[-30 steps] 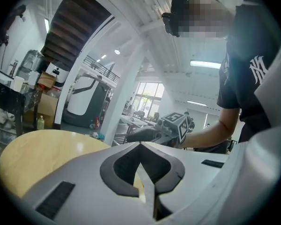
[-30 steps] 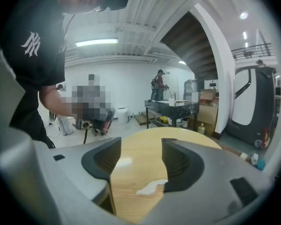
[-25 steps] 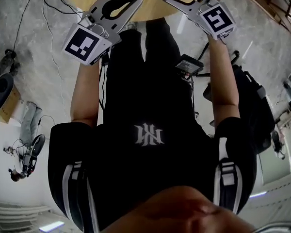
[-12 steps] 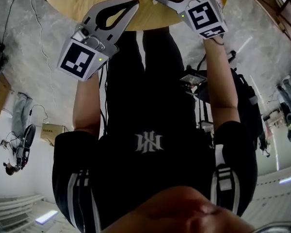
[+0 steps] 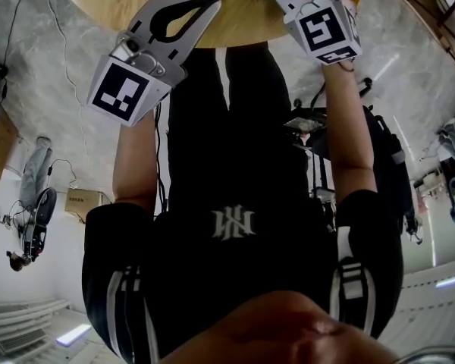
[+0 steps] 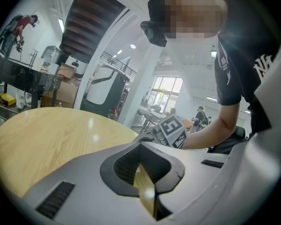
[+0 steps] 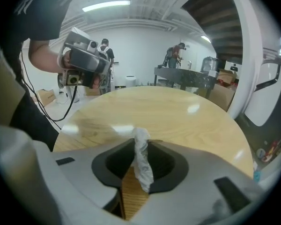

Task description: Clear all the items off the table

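Closing right gripper [image 7: 138,145] jaws on crumpled tissue [image 7: 142,165]

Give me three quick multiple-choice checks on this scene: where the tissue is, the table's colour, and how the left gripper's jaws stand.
1. Where is the crumpled tissue?
A) lying loose at the table's far edge
B) between the jaws of the right gripper
C) on a chair

2. What colour is the top of the table?
A) light wood
B) black
C) white

3. How do the jaws of the left gripper stand?
A) wide apart
B) on a tissue
C) together, with nothing between them

Answers:
1 B: the right gripper view shows the tissue upright between that gripper's jaws, which are closing on it.
2 A: pale wood grain shows in both gripper views.
3 C: in the left gripper view the tips meet, with only tabletop behind them.
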Available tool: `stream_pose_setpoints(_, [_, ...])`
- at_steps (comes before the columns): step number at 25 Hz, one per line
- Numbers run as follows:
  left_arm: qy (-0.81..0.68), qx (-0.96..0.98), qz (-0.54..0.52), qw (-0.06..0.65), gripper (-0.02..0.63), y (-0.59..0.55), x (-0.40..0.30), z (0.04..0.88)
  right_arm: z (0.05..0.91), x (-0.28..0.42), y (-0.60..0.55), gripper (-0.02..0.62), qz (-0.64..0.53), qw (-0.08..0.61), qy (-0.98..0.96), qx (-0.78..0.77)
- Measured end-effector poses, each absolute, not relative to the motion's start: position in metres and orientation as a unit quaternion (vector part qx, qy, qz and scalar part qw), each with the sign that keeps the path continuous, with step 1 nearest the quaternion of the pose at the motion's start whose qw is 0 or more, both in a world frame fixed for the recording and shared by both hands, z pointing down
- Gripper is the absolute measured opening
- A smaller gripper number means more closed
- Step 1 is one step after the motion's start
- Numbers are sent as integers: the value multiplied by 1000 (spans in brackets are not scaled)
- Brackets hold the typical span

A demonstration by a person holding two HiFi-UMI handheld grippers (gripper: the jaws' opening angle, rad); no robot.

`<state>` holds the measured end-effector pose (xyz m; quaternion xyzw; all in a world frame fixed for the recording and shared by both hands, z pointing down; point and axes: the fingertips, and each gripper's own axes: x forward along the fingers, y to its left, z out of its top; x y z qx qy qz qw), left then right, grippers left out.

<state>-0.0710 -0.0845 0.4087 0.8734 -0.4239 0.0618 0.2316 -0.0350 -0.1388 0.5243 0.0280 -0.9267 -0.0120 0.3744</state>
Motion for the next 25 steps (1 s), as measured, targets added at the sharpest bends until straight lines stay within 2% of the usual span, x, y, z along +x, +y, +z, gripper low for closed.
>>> stream_pose_setpoints(2, [-422,876,62,226,12,-76,-73,406,521,-36,-134,64,-14,371,-928,35])
stream_pose_setpoints(6, [-410,884,64,215,12,-62,-73,387,488,-35,-129,41,-20,362,-931,54])
stream_pose_setpoints(12, [-386,900,78,186,12,-48,-71,369,432,-40,-116,34,-31,331,-939,86])
stream_pose_setpoints(20, [-326,932,84,138,12,-32,-29,343,358,-27,-78,31,-66,273,-951,132])
stream_pose_setpoints(25, [-275,949,72,136,12,-10,35,355,355,35,-64,31,-81,270,-943,175])
